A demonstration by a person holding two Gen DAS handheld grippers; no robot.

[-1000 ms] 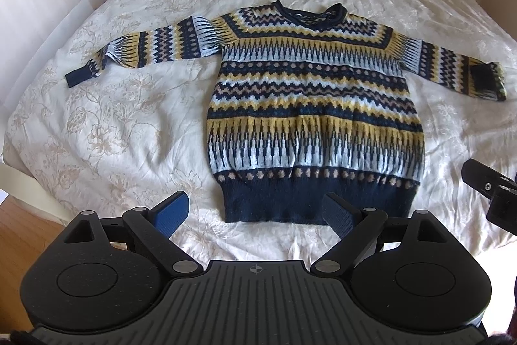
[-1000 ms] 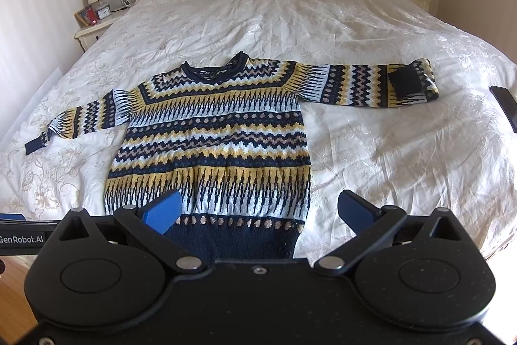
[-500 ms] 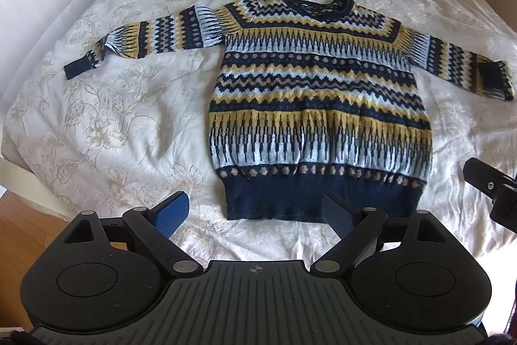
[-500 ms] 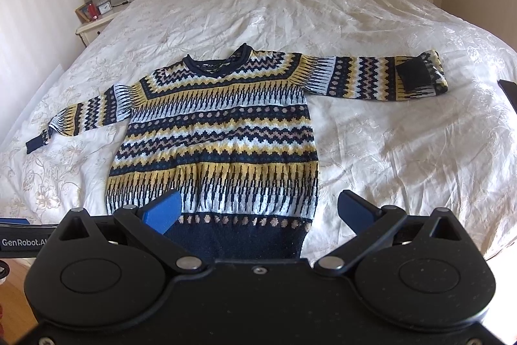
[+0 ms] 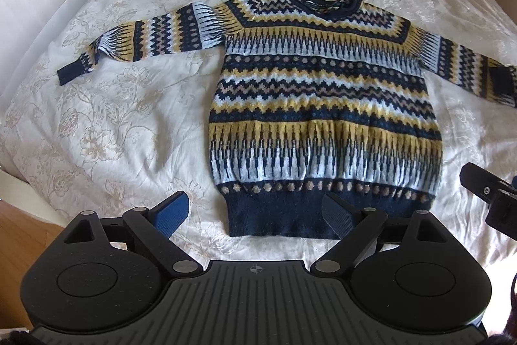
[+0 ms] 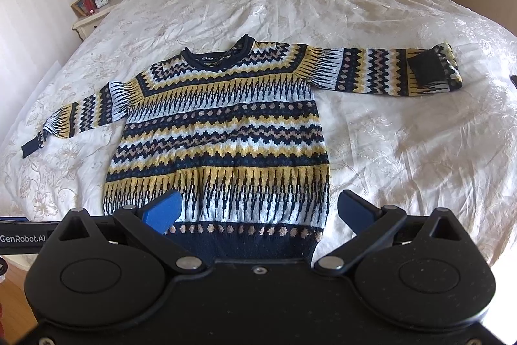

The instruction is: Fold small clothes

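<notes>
1. Both grippers now sit closer to the sweater (image 5: 323, 105) than a second ago.
2. Left gripper (image 5: 255, 212) and right gripper (image 6: 258, 209) gape wide, holding nothing, above its near hem.
3. Sweater lies flat, sleeves spread, on the bed (image 6: 404, 151).

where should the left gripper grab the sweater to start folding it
Judging by how it lies, take the sweater at the near left corner of its navy hem band, coming from the foot of the bed. The hem is the closest edge, lies flat and straight, and the open left gripper already straddles that corner above it.
</notes>
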